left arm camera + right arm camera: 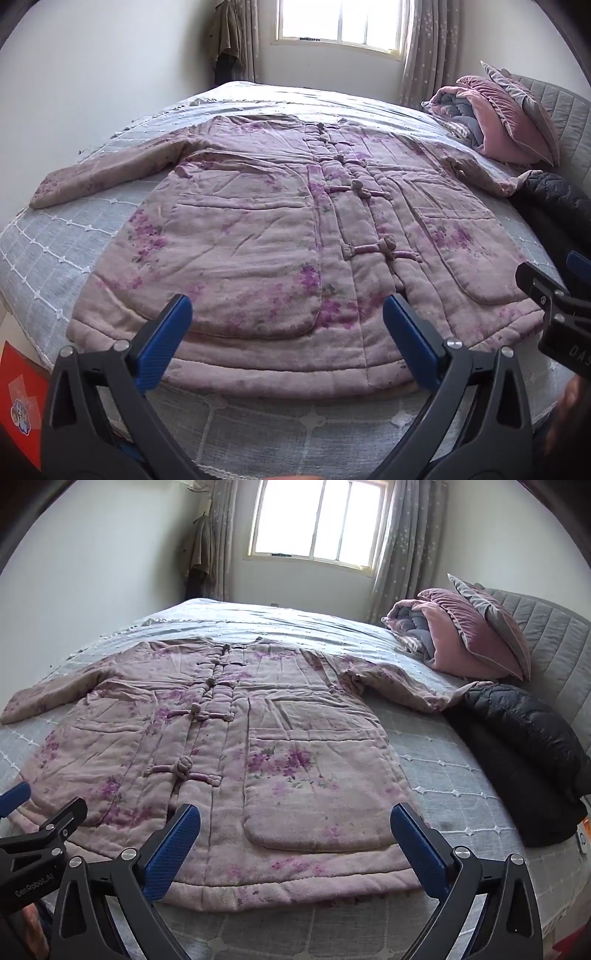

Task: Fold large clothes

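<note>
Nearest in both wrist views, two pairs of black tongs with blue pads are seen. The left tongs are spread wide, nothing held between the pads and nothing touched; the pads appear to hover just above the near hem. The right tongs are likewise spread wide and empty, poised over the hem further to the right.

Just beyond the tongs, a padded pink floral jacket is laid flat, front up, on a bed covered by a grey checked spread. The jacket's long axis runs from near to far: the hem lies closest to the tongs, near the bed's near edge, and the collar points toward the far wall. The front is closed by knotted cloth fastenings down the middle, with a patch pocket on each side.

Both sleeves are stretched outward. The left sleeve reaches toward the bed's left edge and is nearer the left tongs; the right sleeve reaches right and is nearer the right tongs, its cuff touching or just beside a dark quilted garment. No fold is seen yet, so the task is judged to be at its start, with either the hem corners or a sleeve likely to be gripped first.

Further right, pink and grey pillows are piled against a padded headboard. On the far wall, a bright window with curtains is seen.
</note>
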A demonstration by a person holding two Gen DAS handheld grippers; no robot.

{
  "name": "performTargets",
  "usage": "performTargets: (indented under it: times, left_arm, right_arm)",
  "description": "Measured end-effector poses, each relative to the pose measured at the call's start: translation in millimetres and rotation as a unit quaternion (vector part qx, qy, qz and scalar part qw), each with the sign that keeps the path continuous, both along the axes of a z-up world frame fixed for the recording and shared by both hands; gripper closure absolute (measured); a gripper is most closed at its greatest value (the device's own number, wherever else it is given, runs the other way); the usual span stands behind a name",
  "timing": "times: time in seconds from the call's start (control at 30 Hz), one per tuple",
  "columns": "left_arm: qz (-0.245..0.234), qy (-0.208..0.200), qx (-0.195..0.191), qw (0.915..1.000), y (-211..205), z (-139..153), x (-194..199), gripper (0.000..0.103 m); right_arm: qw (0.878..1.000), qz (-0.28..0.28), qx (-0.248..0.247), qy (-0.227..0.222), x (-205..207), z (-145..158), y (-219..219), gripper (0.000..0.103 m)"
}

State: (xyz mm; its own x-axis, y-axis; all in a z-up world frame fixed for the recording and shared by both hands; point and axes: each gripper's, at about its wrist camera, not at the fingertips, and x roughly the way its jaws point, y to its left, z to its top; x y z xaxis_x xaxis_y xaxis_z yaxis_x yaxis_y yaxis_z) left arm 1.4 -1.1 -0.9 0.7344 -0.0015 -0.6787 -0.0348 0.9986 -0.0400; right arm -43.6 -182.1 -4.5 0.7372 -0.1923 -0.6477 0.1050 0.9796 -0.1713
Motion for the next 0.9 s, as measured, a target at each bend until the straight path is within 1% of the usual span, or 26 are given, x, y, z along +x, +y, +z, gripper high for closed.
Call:
performTargets:
  times: [0.13,0.17,0.27,0.3,0.33,0.47,0.63,0.67,0.8,0.9]
  left_arm:
    - [0.001,0.007,0.003,1.0,3.6,-3.6,-4.2,0.0]
    - [0.001,0.006,0.004,1.0,4.4,-3.7,-5.6,0.0]
    - [0.003,0.011,-0.003,0.9999,6.3,-5.9,2.8,0.0]
    - [-0.001,0.015,-0.009,0.9998,7.3,-6.7,3.7,0.0]
    - [-0.005,0.024,-0.008,0.9997,7.7,-7.1,3.7,0.0]
    - [-0.001,0.019,0.007,0.9998,6.9,-6.6,2.1,0.0]
    - [0.002,0.027,0.003,0.9996,7.7,-6.8,2.0,0.0]
    - [0.003,0.022,0.002,0.9998,7.4,-7.0,2.1,0.0]
    - [0.003,0.025,0.0,0.9997,7.9,-6.8,1.5,0.0]
    - [0.003,0.028,-0.001,0.9996,8.2,-6.7,1.8,0.0]
  right_arm:
    - [1.0,0.002,-0.003,-0.007,-3.0,2.2,0.1,0.0]
    - [1.0,0.003,-0.001,-0.001,-2.1,-0.9,0.6,0.0]
    - [1.0,0.005,-0.002,0.0,-3.6,1.8,4.5,0.0]
    - [1.0,0.006,-0.002,0.001,-3.9,2.2,4.8,0.0]
    - [1.0,0.006,-0.002,0.001,-4.3,2.6,5.1,0.0]
    - [1.0,0.006,0.002,-0.004,-1.2,-0.8,3.5,0.0]
    - [1.0,0.009,0.0,-0.007,-1.2,-1.2,4.5,0.0]
    - [1.0,0.01,0.002,-0.008,-1.3,-1.1,4.5,0.0]
    - [1.0,0.014,0.005,-0.009,-1.3,-0.1,4.2,0.0]
    - [1.0,0.015,0.018,-0.016,-2.1,1.0,2.3,0.0]
